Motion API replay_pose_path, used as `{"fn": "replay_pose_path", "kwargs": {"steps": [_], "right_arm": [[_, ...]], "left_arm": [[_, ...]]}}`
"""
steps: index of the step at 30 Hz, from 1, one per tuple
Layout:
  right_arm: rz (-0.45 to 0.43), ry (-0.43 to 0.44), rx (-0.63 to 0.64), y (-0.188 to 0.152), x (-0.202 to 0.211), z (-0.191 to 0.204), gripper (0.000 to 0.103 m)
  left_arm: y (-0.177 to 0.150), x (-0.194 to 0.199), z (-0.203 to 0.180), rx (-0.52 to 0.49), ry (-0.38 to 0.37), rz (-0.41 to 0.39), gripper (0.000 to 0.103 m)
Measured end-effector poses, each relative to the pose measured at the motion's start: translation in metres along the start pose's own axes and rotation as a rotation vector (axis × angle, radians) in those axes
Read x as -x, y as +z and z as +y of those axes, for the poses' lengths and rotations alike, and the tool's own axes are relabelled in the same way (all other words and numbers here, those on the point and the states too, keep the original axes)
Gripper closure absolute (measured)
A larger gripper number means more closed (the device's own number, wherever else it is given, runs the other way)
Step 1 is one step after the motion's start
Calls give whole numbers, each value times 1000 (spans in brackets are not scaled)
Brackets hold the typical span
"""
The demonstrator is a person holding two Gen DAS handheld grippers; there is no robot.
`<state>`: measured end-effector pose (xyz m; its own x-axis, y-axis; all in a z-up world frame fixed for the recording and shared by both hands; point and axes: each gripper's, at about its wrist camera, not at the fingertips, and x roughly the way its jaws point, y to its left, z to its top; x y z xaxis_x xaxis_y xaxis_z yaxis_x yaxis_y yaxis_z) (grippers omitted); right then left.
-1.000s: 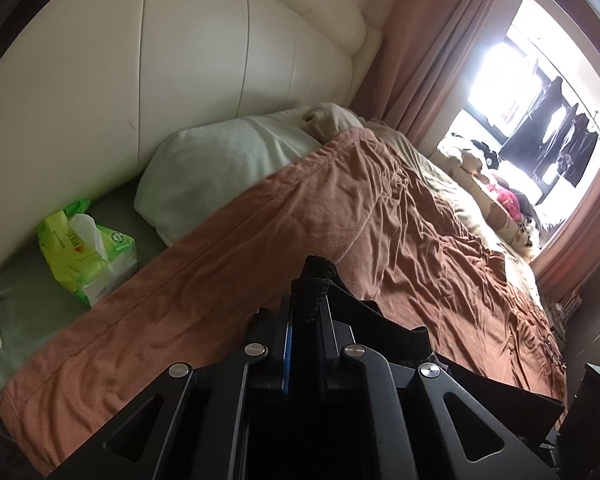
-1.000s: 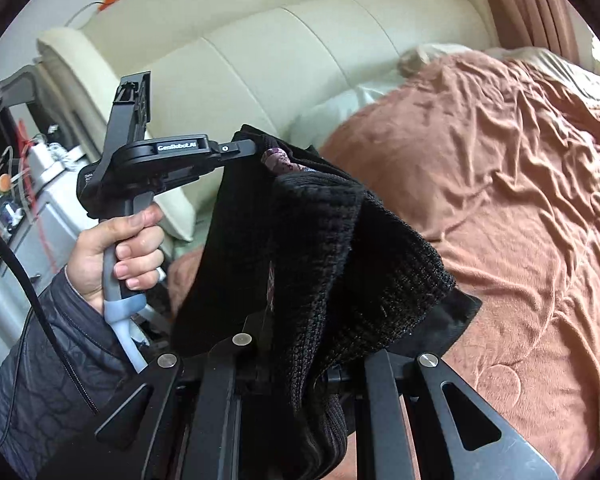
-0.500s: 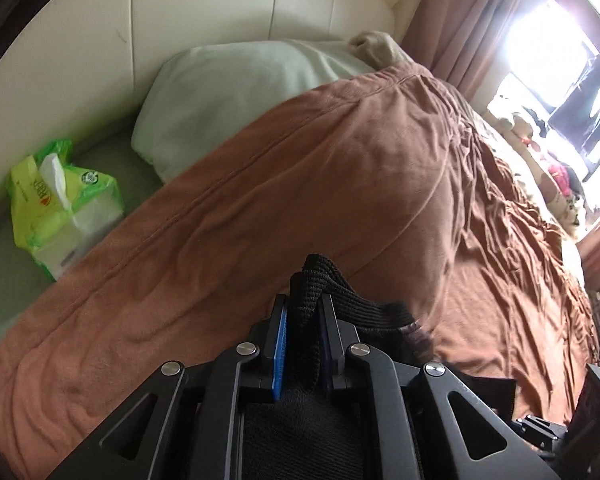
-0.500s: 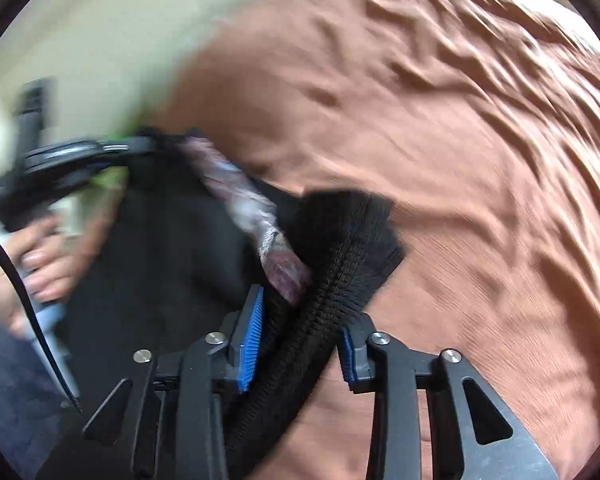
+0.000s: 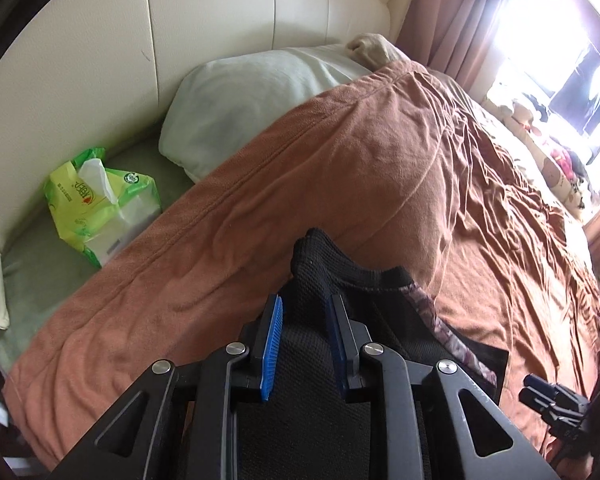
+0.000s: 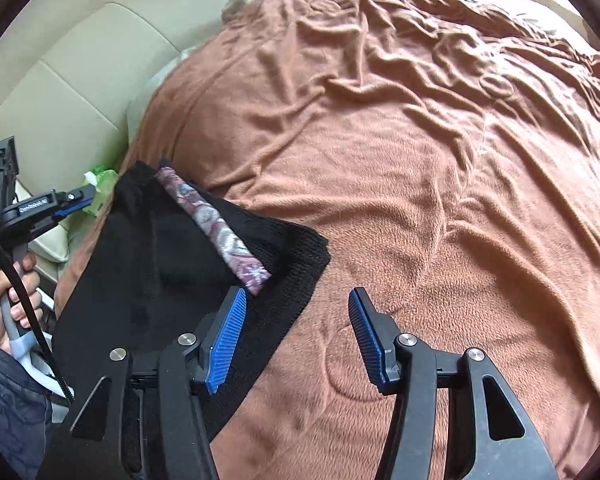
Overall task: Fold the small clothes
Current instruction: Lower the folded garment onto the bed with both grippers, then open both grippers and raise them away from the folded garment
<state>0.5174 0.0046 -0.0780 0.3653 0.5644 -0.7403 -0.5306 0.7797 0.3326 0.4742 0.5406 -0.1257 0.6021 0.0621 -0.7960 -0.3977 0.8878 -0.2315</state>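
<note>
Black knit garment [image 6: 148,280] lies on the brown blanket [image 6: 420,160] of the bed, its patterned band [image 6: 216,228] on top, likely laid flat so it can be folded. At its left corner the left gripper [image 5: 304,312] is opening, cloth between the pads but the blue one clear of it. The right gripper [image 6: 296,312] is opening too, nothing between its pads, the garment's edge just beside it.

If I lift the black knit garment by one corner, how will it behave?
The black knit garment probably droops, since it lies slack on the blanket. Its thick ribbed weave suggests some weight and little slipping. The patterned strip may unfold.
</note>
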Motion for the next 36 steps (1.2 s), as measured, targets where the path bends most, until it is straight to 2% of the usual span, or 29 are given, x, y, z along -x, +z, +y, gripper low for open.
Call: {"fn": "replay_pose_path", "kwargs": {"steps": [4,8,11,16,19,25,28,32,35,36], "right_arm": [[-20,34,44,-2,8,9,53],[2,79,78,-5,5,18,74],[25,114,110,0,-8,25,80],[57,135,136,7,-37,33,83],[63,123,118,10,-51,27,84],[49,129,91,7,-62,16,86],[47,133,117,5,-60,18,86],[47,148,88,6,-49,15,83],[66,142,84,5,-38,15,82],[73,139,90,4,-33,16,82]], "left_arm": [[-7,-9,-5,-11,-5,29,79],[-7,-28,-8,-11,7,66,79],[-3,-45,-9,-10,26,74,79],[6,-72,-4,6,90,72,81],[10,-79,-2,0,139,41,82],[13,-87,8,21,137,54,82],[11,-79,9,13,145,53,81],[9,-62,13,51,124,52,81],[4,-44,10,53,125,41,73],[2,-38,8,57,120,41,61]]}}
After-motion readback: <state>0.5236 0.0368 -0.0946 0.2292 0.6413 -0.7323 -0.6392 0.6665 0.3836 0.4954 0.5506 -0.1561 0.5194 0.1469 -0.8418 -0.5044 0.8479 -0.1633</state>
